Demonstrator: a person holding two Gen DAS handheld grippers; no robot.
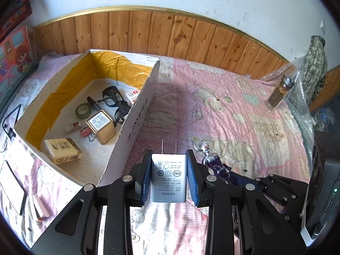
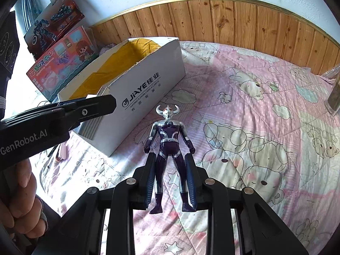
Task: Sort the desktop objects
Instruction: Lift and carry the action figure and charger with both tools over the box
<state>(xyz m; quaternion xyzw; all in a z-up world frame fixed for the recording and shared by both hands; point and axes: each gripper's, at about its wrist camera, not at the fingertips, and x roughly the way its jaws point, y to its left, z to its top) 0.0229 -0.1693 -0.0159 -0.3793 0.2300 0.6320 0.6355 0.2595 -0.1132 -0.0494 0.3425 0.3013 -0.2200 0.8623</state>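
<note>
Far left in the left wrist view, a dark flat slab point(image 1: 11, 188) runs off the edge, too cut off to name. Beside it the white cardboard box point(image 1: 131, 123) stands open on the pink cartoon-print bedspread point(image 1: 244, 114); inside lie a cream packet point(image 1: 62, 150), a gold tin point(image 1: 102, 126), a roll of green tape point(image 1: 83, 110), a black marker point(image 1: 93, 103) and dark glasses point(image 1: 115, 104), with smaller bits too tiny to make out. The box's near wall hides most of its floor from the right wrist view, where only the yellow lining point(image 2: 106, 72) shows.

The left claw point(image 1: 169, 178) grips a white charger plug point(image 1: 169, 179) by its flat sides, in the air just right of the box's near corner; its long axis runs along the fingers, prongs pointing away toward the wood-panelled wall point(image 1: 170, 36).

The right claw point(image 2: 170, 182) is closed on the legs of a purple and silver toy figure point(image 2: 169, 148), held over the bedspread near the box, horned head pointing away, feet toward the camera. The left claw's arm crosses in front of the box there, and a hand point(image 2: 19, 199) is partly cut off at the frame edge.

Far right stands a glass jar point(image 1: 278, 93), its contents unclear
</note>
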